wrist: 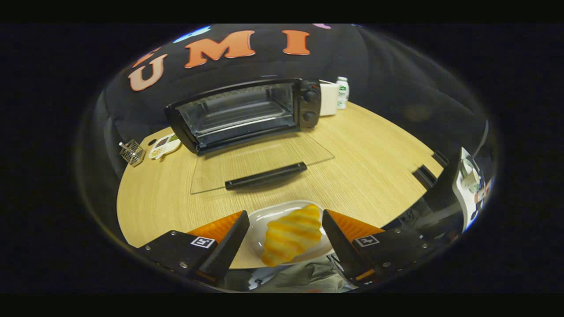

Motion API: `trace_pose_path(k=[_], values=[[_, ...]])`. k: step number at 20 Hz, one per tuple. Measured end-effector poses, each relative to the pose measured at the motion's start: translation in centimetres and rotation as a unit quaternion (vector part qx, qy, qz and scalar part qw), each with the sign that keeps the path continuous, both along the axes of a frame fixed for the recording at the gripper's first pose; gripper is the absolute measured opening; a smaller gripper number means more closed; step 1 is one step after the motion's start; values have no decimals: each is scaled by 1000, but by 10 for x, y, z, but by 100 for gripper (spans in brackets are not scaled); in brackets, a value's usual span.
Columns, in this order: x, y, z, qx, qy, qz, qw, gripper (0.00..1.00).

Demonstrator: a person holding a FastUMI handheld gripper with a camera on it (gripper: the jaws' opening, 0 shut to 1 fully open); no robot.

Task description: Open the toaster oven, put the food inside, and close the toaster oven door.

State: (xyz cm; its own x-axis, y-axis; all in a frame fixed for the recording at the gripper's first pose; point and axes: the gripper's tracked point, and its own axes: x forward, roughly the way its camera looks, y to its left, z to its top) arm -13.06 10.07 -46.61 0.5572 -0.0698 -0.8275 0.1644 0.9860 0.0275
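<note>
With the toaster oven [246, 115] already open, your gripper [285, 235] hangs wide around the croissant [291, 234] on its plate [264, 216] nearer you, so close on it next.

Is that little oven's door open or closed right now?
Open. The toaster oven has its glass door folded flat on the table, rack bare. The open gripper flanks the croissant.

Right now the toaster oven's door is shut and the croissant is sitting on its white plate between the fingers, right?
Not quite. The gripper view shows the toaster oven with its glass door folded down open on the table. The rest is right: the croissant sits on its white plate between the open fingers, which are not touching it.
</note>
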Motion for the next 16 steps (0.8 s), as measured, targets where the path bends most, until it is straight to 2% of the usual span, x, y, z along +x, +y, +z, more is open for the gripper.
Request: trace_pose_path(k=[3, 6, 13, 16], values=[[-24, 9, -11, 15, 22, -18, 999, 99], [-39, 20, -24, 27, 43, -18, 999, 98], [-50, 30, -39, 41, 69, -19, 997, 98], [-52, 27, -44, 45, 76, -30, 996, 85]])
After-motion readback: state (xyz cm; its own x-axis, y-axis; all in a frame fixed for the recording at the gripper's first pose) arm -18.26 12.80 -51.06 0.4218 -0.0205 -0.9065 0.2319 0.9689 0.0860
